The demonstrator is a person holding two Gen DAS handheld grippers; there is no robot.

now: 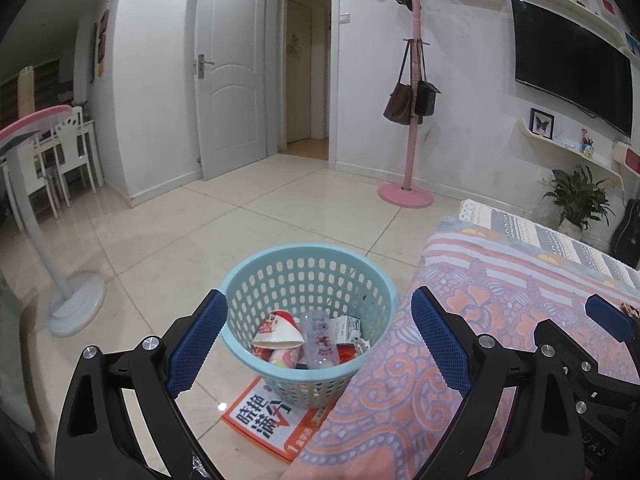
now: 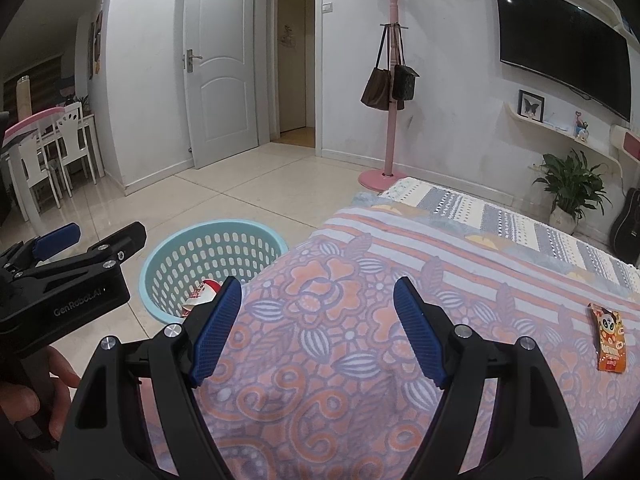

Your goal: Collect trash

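A light blue perforated basket point(image 1: 310, 276) stands on the floor beside the bed; it also shows in the right wrist view point(image 2: 208, 256). Inside lie a paper cup point(image 1: 278, 332), a clear plastic bottle point(image 1: 320, 340) and small wrappers. My left gripper point(image 1: 318, 344) is open and empty, held over the basket. My right gripper point(image 2: 318, 332) is open and empty over the patterned bedspread point(image 2: 360, 360). An orange snack wrapper point(image 2: 610, 338) lies on the bedspread to the right of the right gripper. The left gripper shows at the left of the right wrist view point(image 2: 90, 240).
An orange and white booklet point(image 1: 268, 420) lies on the floor under the basket. A white stand with a round base point(image 1: 76, 308) is at the left. A pink coat rack point(image 1: 406, 196) stands behind. A potted plant point(image 2: 572, 192) and guitar point(image 2: 628, 224) are at the right wall.
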